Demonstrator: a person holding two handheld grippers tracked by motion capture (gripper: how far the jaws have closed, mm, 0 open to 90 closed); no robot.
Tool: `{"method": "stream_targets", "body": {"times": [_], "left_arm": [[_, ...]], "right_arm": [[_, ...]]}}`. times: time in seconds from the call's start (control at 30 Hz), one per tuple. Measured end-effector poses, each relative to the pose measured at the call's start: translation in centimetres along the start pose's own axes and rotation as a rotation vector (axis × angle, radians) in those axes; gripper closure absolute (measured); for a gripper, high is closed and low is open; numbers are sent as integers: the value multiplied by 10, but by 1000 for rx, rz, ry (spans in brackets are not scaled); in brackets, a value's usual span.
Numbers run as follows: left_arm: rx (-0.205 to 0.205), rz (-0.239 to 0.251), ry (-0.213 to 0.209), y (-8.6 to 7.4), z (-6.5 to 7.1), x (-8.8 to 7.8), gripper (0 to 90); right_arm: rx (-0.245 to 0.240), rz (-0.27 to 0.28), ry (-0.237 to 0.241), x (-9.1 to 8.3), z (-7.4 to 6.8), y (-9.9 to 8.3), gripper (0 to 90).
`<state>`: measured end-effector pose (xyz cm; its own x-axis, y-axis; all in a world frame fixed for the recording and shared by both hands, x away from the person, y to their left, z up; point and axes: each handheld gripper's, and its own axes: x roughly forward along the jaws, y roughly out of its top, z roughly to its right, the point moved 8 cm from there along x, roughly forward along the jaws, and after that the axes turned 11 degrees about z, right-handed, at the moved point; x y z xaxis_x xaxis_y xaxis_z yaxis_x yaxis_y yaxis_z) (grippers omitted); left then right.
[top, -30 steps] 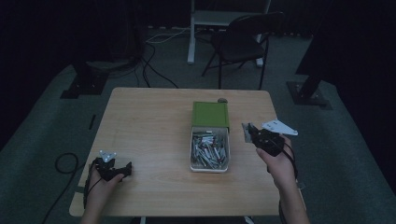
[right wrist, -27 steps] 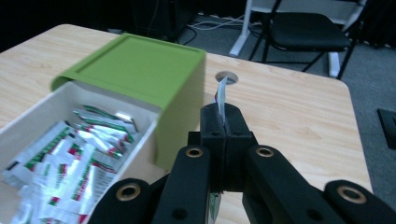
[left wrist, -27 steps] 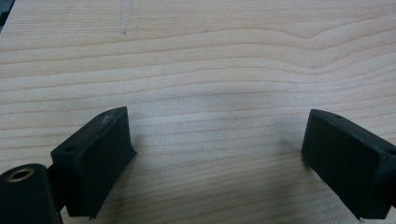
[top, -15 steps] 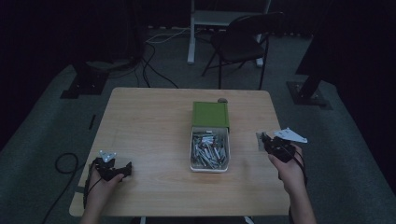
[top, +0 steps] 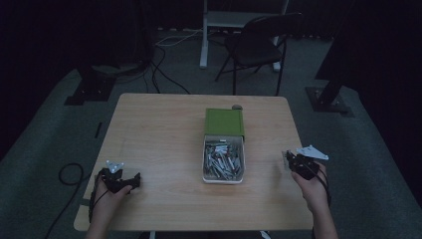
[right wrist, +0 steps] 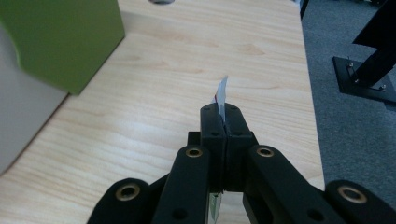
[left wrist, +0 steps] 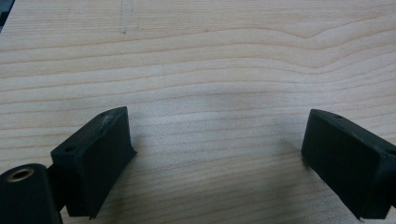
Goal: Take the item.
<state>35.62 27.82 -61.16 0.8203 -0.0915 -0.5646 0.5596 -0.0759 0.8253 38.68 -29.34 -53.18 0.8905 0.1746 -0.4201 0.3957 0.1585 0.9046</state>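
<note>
So compared with the earlier high view, the right gripper [top: 287, 160] has dropped lower and drifted toward the right edge of the frame; it was closer to the tray before, now it sits near the right rim of the light wooden counter [top: 164, 129]. The left gripper [top: 135, 180] hasn't budged, same spot at the lower left of the counter.

Fingers: in the right gripper view the right gripper [right wrist: 225, 116] is clenched tight, both black fingers [right wrist: 212, 128] pressed together on a thin, flat white packet [right wrist: 222, 97] with a bit of red at its edge. The packet stands on edge and pokes up out of the fingertips toward the middle of the frame, and a sliver of it also shows below the fingers at the bottom. In the left gripper view the left gripper [left wrist: 217, 140] is spread wide, one finger [left wrist: 100, 154] at lower left and the other at lower right, nothing but bare wood grain between them, holding nothing.

In the high view the white tray [top: 205, 164] full of small silvery packets sits mid-frame with the green box [top: 224, 122] butted against its far end. The held packet is well to the right of that tray; in the right gripper view the green box fills the upper left corner
</note>
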Motion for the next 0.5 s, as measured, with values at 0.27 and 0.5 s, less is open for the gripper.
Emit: {"method": "stream_targets", "body": {"times": [0.27, 0.5], "left_arm": [[0, 0, 0, 0, 0, 0, 93], [0, 0, 0, 0, 0, 0, 93]], "right_arm": [[-40, -30, 39, 7, -22, -14, 897], [-59, -39, 106, 12, -49, -20, 895]]}}
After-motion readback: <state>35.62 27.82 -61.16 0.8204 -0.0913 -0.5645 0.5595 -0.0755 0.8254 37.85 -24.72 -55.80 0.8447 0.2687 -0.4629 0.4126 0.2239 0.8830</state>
